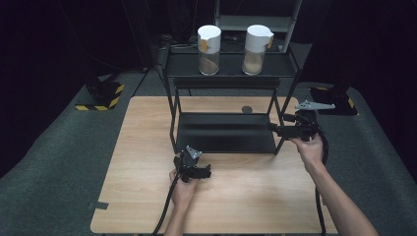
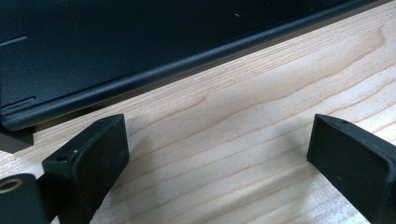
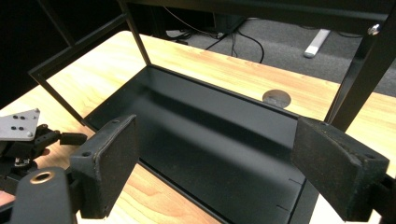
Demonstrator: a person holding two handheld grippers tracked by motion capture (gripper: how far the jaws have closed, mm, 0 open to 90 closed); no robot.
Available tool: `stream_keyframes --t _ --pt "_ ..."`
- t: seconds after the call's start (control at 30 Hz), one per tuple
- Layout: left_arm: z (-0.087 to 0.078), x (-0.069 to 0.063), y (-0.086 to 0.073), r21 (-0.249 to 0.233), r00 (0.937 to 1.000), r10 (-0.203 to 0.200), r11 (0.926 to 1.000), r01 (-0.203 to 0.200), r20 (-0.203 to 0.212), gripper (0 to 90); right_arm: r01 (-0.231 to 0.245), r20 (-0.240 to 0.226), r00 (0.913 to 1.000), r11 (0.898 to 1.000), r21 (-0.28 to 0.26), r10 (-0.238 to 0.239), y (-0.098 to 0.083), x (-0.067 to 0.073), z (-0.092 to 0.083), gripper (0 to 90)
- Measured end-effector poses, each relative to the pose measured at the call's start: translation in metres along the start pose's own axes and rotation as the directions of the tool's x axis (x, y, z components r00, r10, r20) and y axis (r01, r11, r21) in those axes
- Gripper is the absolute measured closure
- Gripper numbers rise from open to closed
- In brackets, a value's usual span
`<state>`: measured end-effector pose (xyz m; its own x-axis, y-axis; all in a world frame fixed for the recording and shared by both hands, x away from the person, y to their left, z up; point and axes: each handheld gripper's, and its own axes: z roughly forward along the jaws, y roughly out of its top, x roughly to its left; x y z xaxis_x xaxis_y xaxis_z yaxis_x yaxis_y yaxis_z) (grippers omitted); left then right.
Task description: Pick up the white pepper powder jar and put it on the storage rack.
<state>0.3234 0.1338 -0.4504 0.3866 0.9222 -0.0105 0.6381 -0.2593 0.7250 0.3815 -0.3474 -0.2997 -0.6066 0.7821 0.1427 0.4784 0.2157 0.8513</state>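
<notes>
The black shelf rack (image 1: 226, 132) stands on the far half of the wooden table (image 1: 147, 206), its lower tray resting flat on the tabletop a little right of the middle. The right gripper (image 1: 273, 128) hovers at the rack's near right corner, just beside the right front post, pointing left across the tray. In the right gripper view its two black jaws stand well apart with nothing between them; past them lie the bare lower tray (image 3: 210, 135) and a round grey cap (image 3: 276, 97) set in the tabletop behind it. The cap also shows in the high view (image 1: 247, 109), just behind the tray's far edge.

The left gripper (image 1: 206, 173) sits low over the table just in front of the tray's near edge, toward its left end. In the left gripper view its jaws are spread wide and hold nothing, with only wood grain (image 2: 224, 154) between them and the tray's front lip (image 2: 154, 70) close ahead.

On the rack's top shelf, toward the far edge of the table, stand two clear jars well apart: a left jar (image 1: 209, 50) and a right jar (image 1: 256, 49), each with a white top and brownish contents.
</notes>
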Motion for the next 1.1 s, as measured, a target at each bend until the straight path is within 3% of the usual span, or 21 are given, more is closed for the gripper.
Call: stream_keyframes --t 0.47,1.1 --pt "0.0 0.0 0.0 0.0 1.0 0.0 1.0 0.0 0.001 5.4 -0.011 0.006 0.9999 1.0 0.021 0.011 -0.019 0.002 0.009 14.5" --pt "0.0 0.0 0.0 0.001 1.0 0.002 1.0 -0.002 0.001 5.4 0.012 0.024 0.9996 0.998 0.069 -0.013 -0.043 0.011 0.03 15.2"
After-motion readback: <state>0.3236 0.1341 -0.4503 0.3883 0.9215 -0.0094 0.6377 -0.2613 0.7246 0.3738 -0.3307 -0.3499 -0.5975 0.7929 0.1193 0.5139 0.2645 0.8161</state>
